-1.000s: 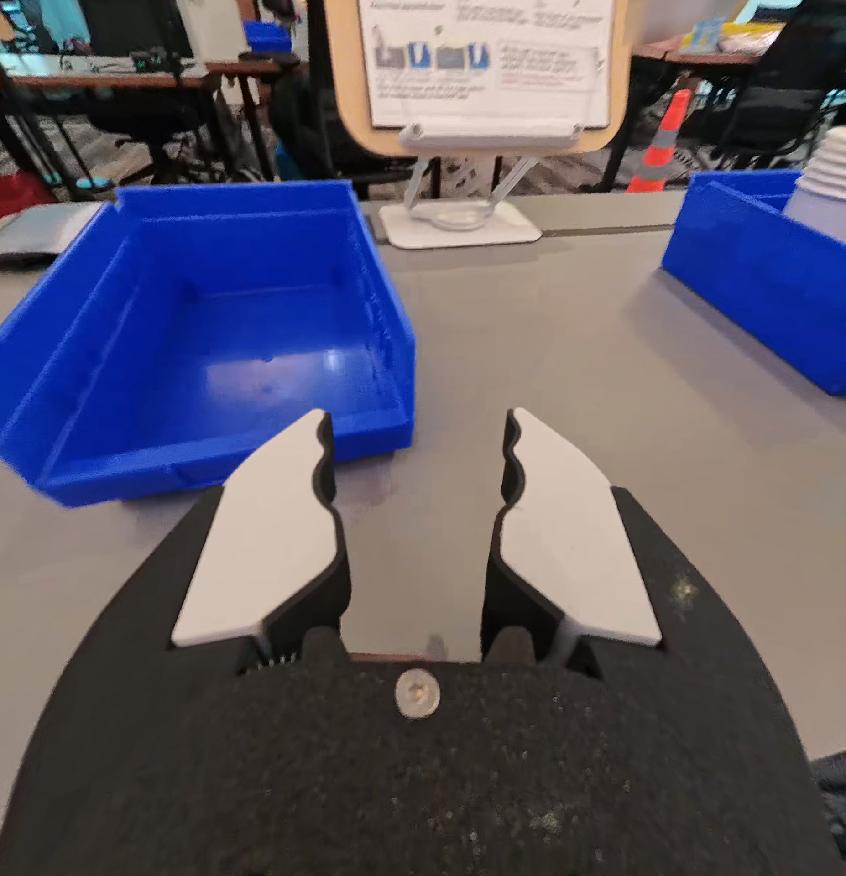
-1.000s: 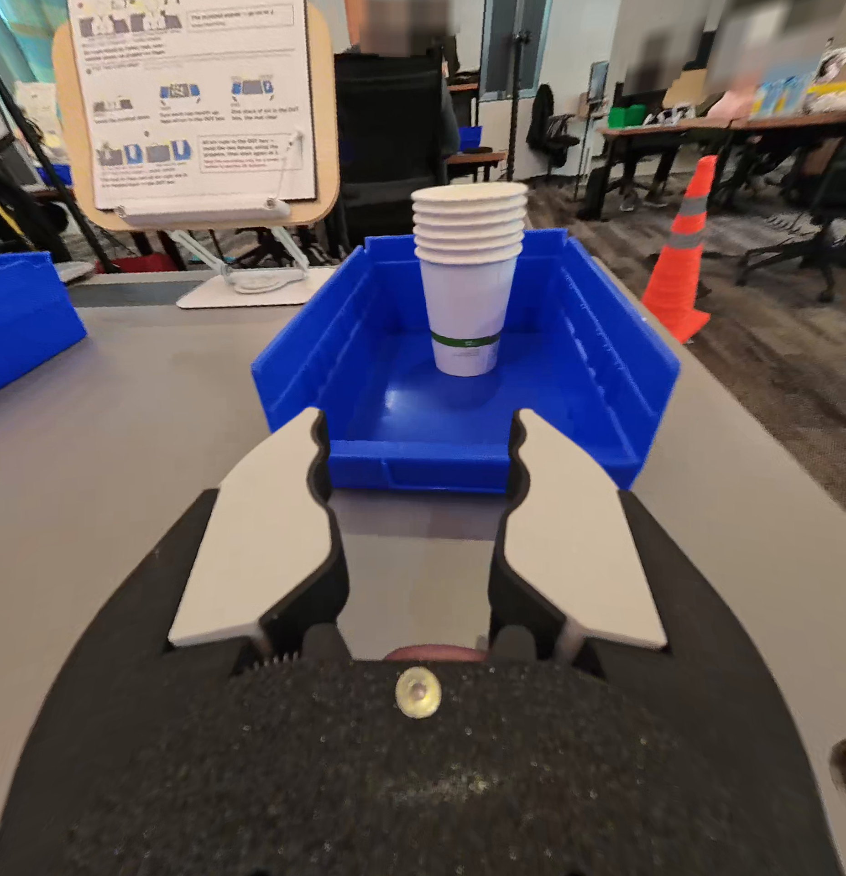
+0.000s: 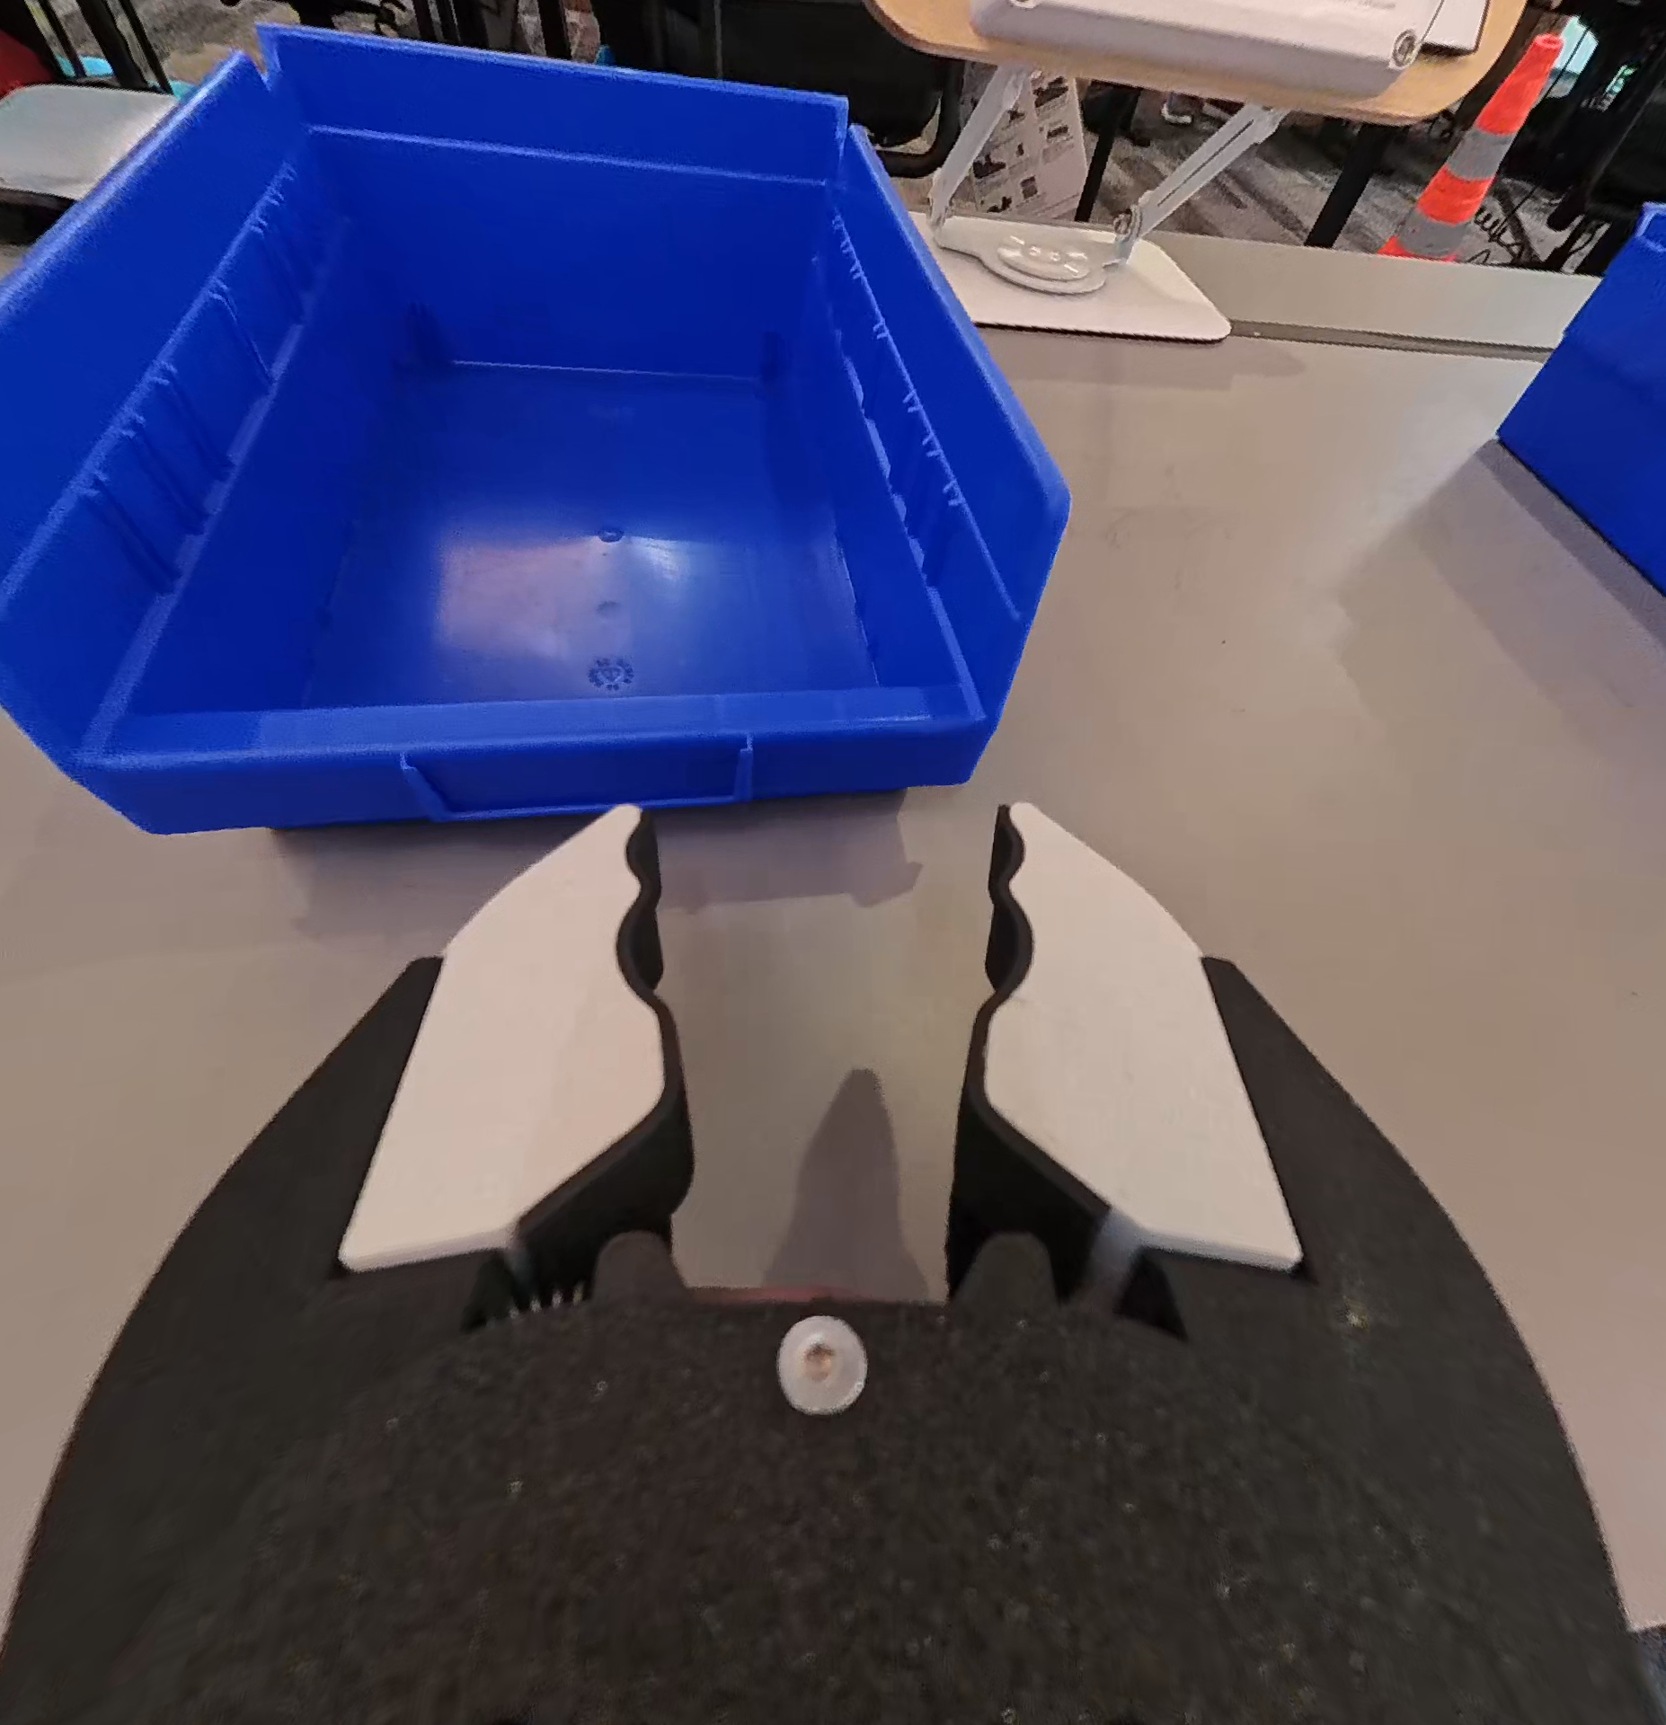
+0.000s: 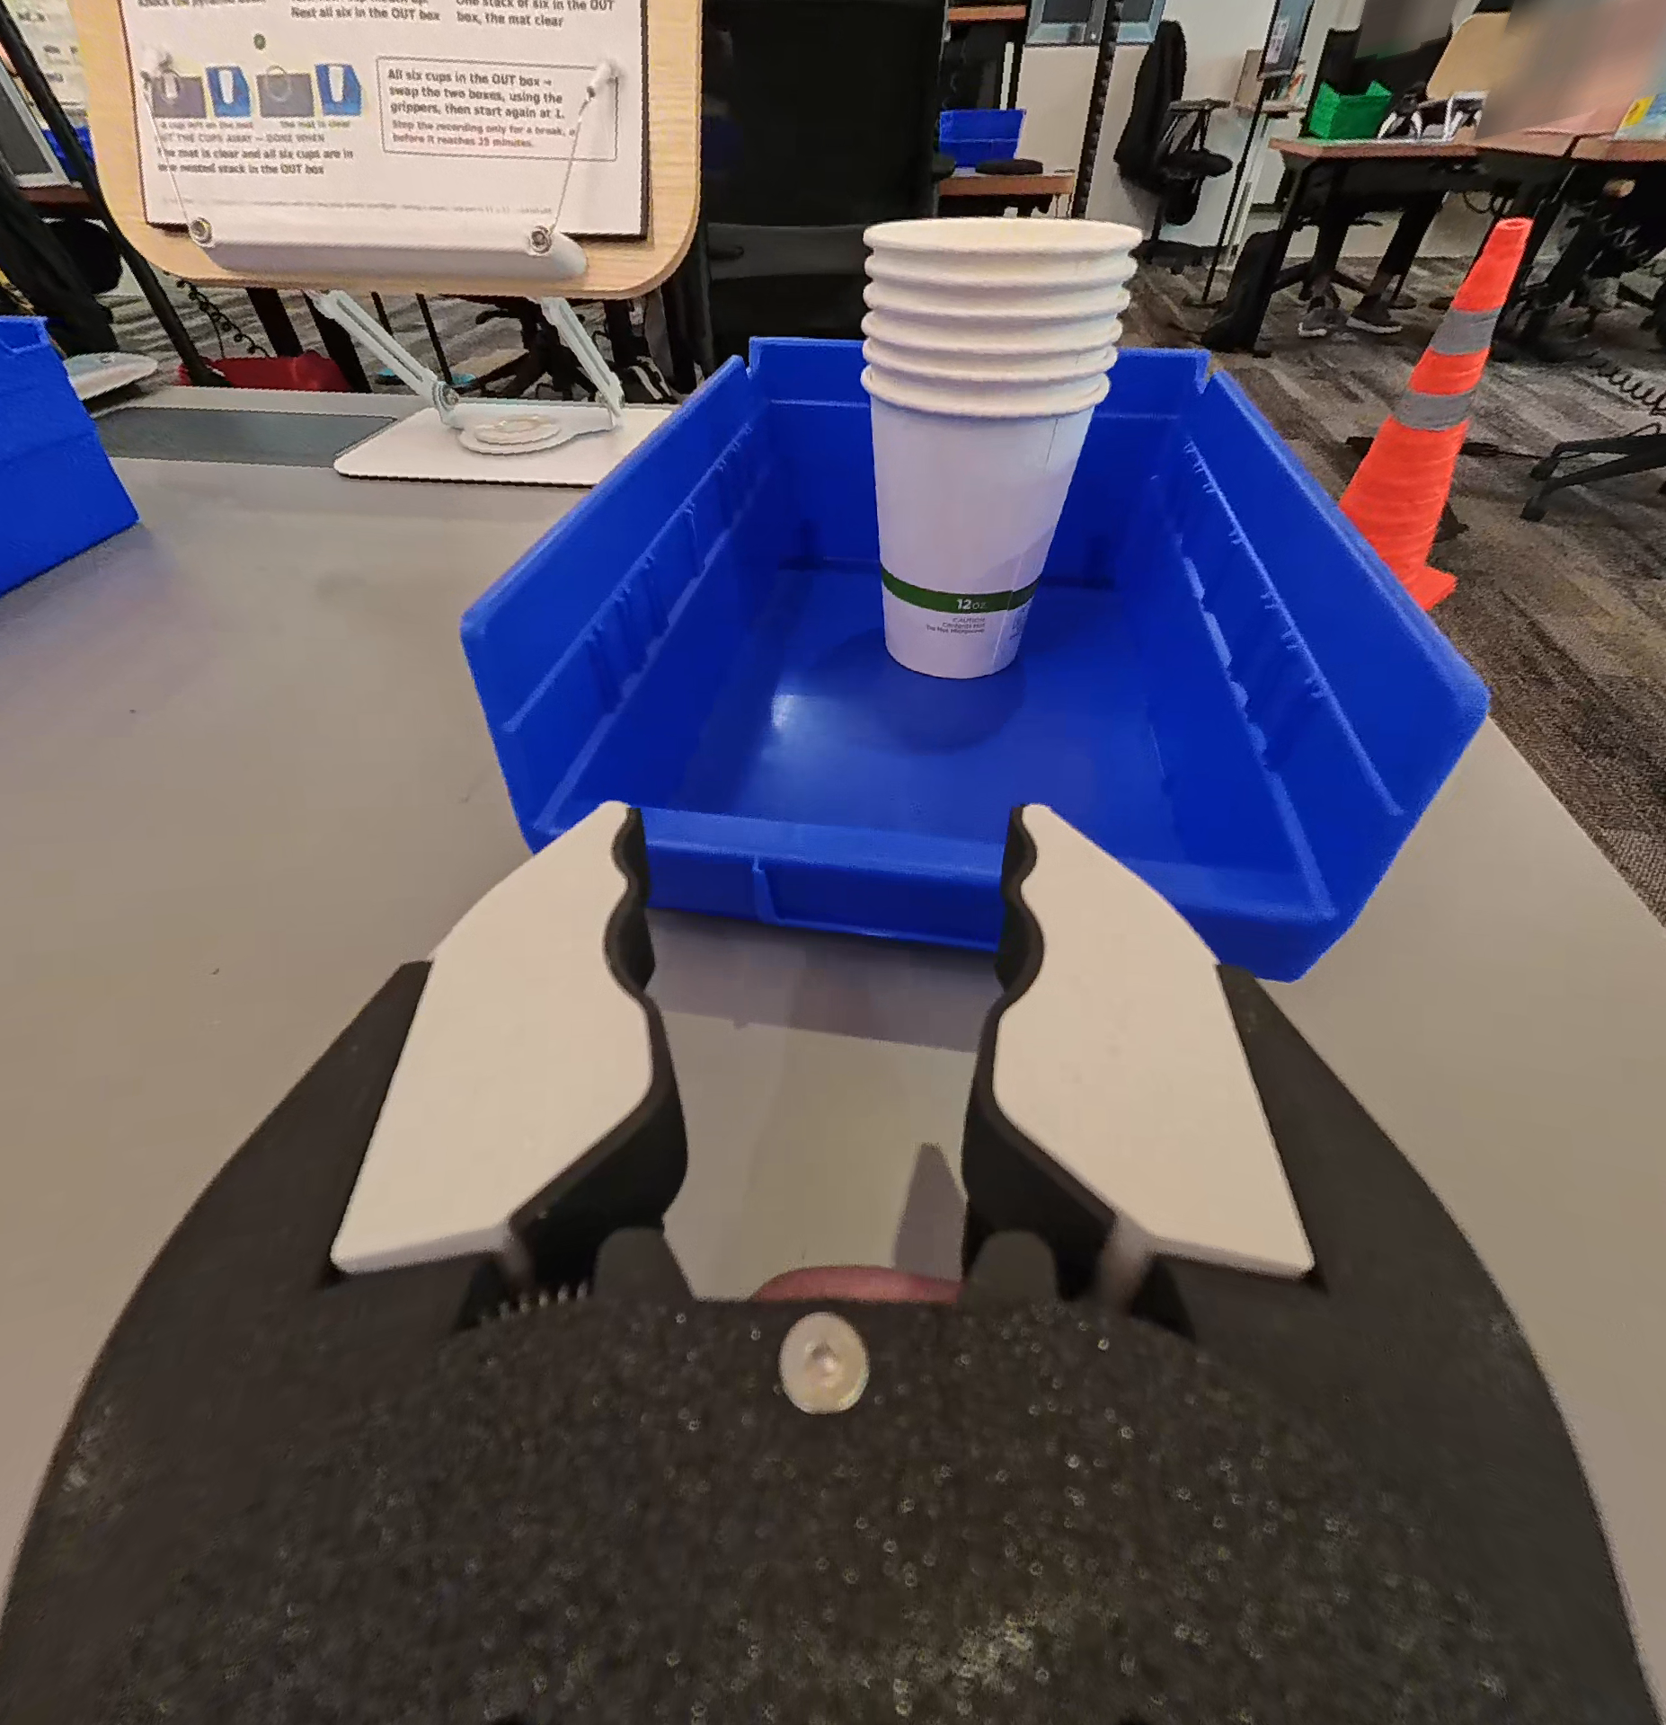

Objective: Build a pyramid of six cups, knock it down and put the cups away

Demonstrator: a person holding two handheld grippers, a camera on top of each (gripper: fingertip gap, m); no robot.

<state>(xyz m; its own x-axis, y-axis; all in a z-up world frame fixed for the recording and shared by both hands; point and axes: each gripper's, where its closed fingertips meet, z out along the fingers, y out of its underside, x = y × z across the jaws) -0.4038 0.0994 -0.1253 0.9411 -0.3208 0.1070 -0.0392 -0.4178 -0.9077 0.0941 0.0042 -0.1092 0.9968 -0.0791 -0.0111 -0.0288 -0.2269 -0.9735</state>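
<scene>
The six paper cups [image 4: 993, 448] sit nested in one upright stack toward the far end of the right-hand blue bin [image 4: 577, 653], rims well above its walls, and that is where trouble could start: a tall, light stack like this looks easy to tip if a finger clips a rim on the way in, and squeezing too low would likely lift several cups at once, since nested paper tends to cling. A hard pinch could also crush the thin wall. The right gripper [image 4: 822, 826] hovers over the grey table [image 4: 250, 747] just short of the bin's near lip, jaws spread wide, nothing between them, touching nothing. Over on the left, the left gripper [image 3: 822, 826] is equally released and empty-handed, poised in front of the near wall of the empty blue bin [image 3: 157, 448]. No pyramid stands yet, so judging from this, the build has not begun. A stand with an instruction sheet [image 4: 381, 140] waits at the far edge.
</scene>
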